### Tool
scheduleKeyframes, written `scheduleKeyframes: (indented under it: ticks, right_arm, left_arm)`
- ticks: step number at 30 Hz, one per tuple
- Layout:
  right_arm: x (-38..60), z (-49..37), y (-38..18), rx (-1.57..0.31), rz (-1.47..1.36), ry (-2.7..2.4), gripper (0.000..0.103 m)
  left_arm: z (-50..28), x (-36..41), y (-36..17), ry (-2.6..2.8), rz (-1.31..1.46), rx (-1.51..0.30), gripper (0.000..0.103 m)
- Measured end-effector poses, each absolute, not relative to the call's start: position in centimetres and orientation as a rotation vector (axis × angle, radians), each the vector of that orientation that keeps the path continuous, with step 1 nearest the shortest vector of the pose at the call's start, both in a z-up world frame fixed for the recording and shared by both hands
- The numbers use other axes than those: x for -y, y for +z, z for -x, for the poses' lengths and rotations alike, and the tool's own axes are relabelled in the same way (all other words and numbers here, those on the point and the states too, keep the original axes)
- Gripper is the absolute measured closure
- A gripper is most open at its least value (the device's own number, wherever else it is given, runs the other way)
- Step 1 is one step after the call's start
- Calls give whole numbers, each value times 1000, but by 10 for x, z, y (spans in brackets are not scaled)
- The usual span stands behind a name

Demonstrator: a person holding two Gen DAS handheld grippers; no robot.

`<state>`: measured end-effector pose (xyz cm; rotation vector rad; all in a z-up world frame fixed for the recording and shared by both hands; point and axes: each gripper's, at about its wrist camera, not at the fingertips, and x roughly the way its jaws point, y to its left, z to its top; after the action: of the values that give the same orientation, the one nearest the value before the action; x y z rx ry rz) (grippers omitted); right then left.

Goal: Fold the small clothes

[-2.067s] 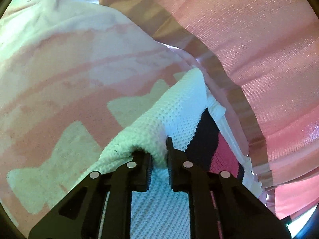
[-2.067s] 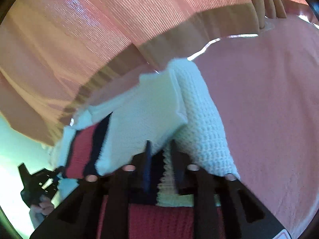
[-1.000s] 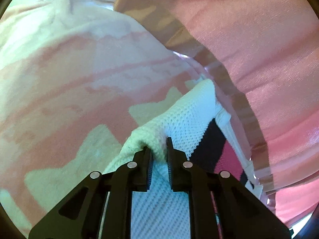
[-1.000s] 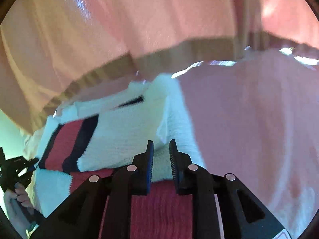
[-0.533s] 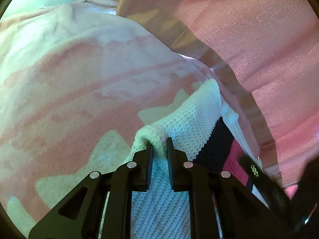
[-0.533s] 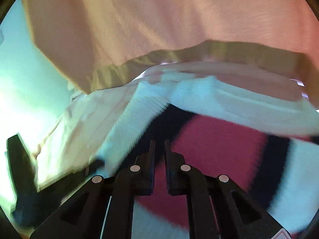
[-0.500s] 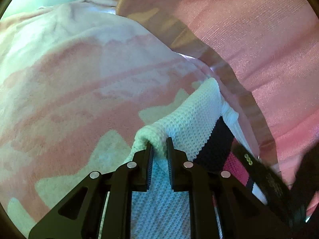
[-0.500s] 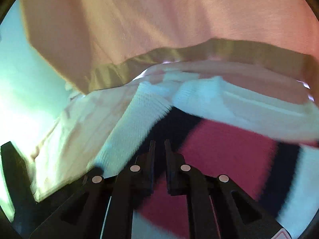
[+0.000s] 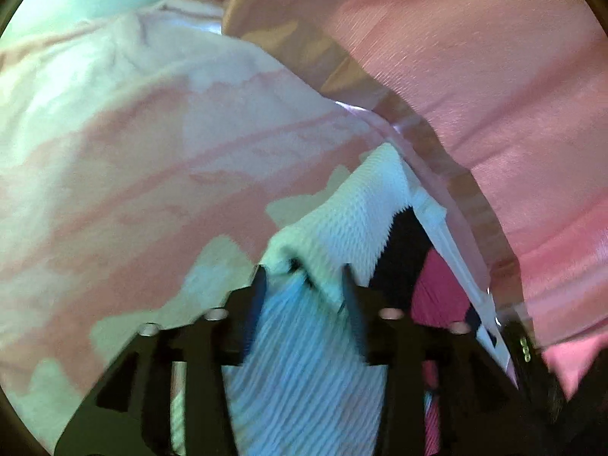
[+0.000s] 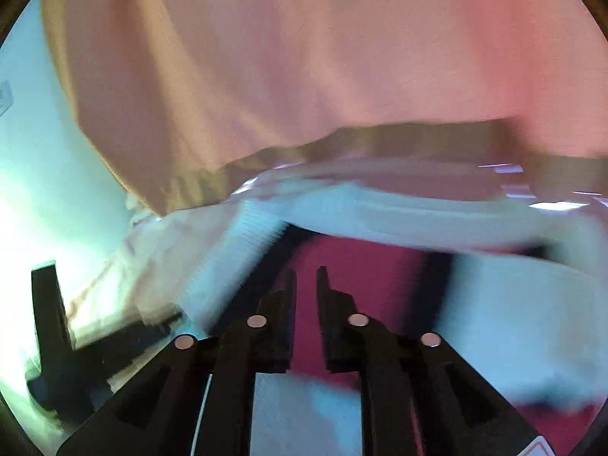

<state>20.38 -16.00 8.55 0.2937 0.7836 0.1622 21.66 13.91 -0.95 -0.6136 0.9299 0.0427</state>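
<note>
On the pink blanket (image 9: 152, 144), left gripper (image 9: 304, 281) jaws just opened around the sweater (image 9: 361, 209) (curtain (image 9: 475, 76) close behind).

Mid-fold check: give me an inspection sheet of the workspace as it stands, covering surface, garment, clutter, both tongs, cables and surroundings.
Surface: pink and cream patterned blanket, soft and uneven.
Job's things: white knit sweater with black and red stripes, lying on the blanket, partly folded.
Clutter: nothing seen.
Left tongs: jaws have just been opening; the white knit edge lies between them, no longer pinched.
Right tongs: narrow gap that has just widened a little, nothing between the jaws, over the red stripe; view blurred.
Cables: nothing seen.
Surroundings: pink curtain with a tan hem hanging close behind the sweater; pale wall beside it.
</note>
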Motion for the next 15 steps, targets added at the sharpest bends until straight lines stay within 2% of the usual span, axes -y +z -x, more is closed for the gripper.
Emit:
scheduleKeyframes:
  ticks: [2, 4, 6, 9, 10, 11, 14, 15]
  right_arm:
    - [201, -138, 90, -781, -294, 104, 74]
    - [236, -82, 84, -819, -317, 43, 64]
    - [263, -25, 73, -883, -333, -16, 64]
    - [280, 43, 61, -959, -340, -38, 60]
    - [280, 58, 56, -980, -349, -26, 54]
    - [281, 76, 49, -999, -367, -15, 52]
    - [278, 111, 30, -1031, -462, 47, 52]
    - [277, 119, 23, -1038, -504, 71, 52]
  left_arm:
    - [-200, -141, 3, 6, 609, -927, 49]
    - [-181, -143, 11, -34, 616, -927, 36]
    - [-154, -138, 14, -82, 590, -925, 30]
    - [-105, -134, 8, -165, 508, -966, 29]
    - [-89, -137, 5, -171, 501, -966, 28]
    - [-69, -142, 1, -160, 504, -978, 26]
    - [-31, -163, -10, -140, 559, -1009, 21]
    - [-20, -171, -14, -129, 592, -1016, 17]
